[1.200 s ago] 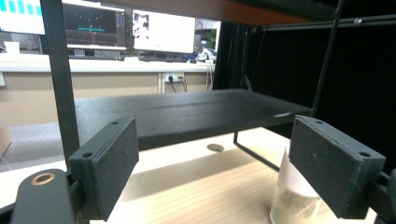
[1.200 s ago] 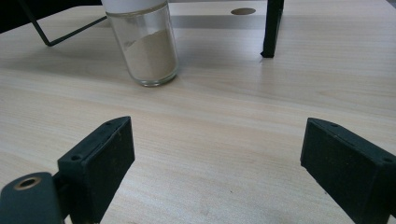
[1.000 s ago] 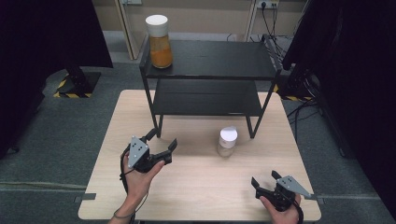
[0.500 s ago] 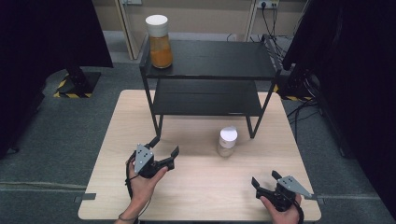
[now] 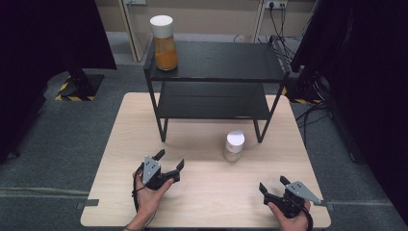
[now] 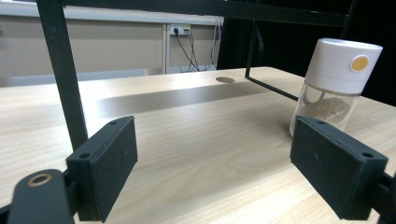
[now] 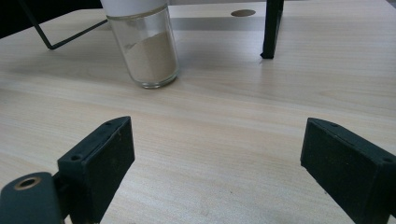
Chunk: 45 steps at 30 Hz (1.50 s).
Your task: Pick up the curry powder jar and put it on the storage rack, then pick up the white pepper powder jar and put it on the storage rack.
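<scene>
- The small jar (image 5: 235, 146) with a white lid and pale powder inside stands upright on the wooden table (image 5: 202, 211), just in front of the black shelf rack (image 5: 216, 72) and close to the rack's front right leg.
- In the left gripper view the small jar (image 6: 334, 88) stands beyond the right-hand jaw, apart from it, with a round orange dot on its lid; in the right gripper view the small jar (image 7: 147, 49) stands ahead and to the left, its glass base on the bare wood.
- The left gripper (image 5: 169, 163) is on the near side of the small jar and off to its left, well apart from it, low over the tabletop. Its jaws stand wide apart and have just been opening a little further; between them is nothing but the table surface.
- The right gripper (image 5: 273, 185) is nearer the table's front edge than the small jar and to its right, also well apart from it. Its jaws are spread wide, with bare wood between them.
- A person's hand holds each gripper, both forearms coming in over the near edge of the table.
- A taller jar (image 5: 163, 43) with orange contents and a white lid stands on the rack's top shelf at its left corner, far behind the small jar.
</scene>
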### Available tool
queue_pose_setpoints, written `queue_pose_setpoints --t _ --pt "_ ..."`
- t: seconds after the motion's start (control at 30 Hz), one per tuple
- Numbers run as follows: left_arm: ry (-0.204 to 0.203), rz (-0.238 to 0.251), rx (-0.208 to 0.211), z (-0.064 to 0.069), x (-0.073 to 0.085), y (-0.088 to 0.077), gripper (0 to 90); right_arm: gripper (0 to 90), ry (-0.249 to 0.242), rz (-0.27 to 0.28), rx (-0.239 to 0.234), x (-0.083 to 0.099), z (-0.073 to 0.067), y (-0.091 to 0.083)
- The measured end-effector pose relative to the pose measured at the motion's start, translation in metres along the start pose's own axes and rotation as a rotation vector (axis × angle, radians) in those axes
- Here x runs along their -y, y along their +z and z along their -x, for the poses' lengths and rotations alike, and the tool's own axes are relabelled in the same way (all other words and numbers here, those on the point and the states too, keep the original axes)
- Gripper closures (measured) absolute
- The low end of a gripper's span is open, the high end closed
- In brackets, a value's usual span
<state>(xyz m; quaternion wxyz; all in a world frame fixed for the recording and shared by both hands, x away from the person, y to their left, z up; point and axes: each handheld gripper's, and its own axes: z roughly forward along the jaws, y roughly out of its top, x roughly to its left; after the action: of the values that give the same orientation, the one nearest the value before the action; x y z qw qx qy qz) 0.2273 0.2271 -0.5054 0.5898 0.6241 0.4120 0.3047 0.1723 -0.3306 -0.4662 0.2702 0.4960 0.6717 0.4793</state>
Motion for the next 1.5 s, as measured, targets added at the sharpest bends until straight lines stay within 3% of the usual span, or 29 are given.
queue_pose_setpoints --t 0.27,1.27,1.5 --pt "0.015 -0.04 0.001 0.0009 0.0054 0.0024 14.5 10.0 -0.006 0.004 0.0 0.0008 -0.0003 -0.0005" --pt "0.017 -0.041 0.003 0.0028 0.0054 0.0033 12.5 10.0 0.0 0.007 -0.007 0.0012 0.0014 -0.0008" --pt "0.015 -0.043 0.003 0.0029 0.0051 0.0036 12.4 10.0 -0.019 0.002 -0.003 0.0004 -0.001 -0.0004"
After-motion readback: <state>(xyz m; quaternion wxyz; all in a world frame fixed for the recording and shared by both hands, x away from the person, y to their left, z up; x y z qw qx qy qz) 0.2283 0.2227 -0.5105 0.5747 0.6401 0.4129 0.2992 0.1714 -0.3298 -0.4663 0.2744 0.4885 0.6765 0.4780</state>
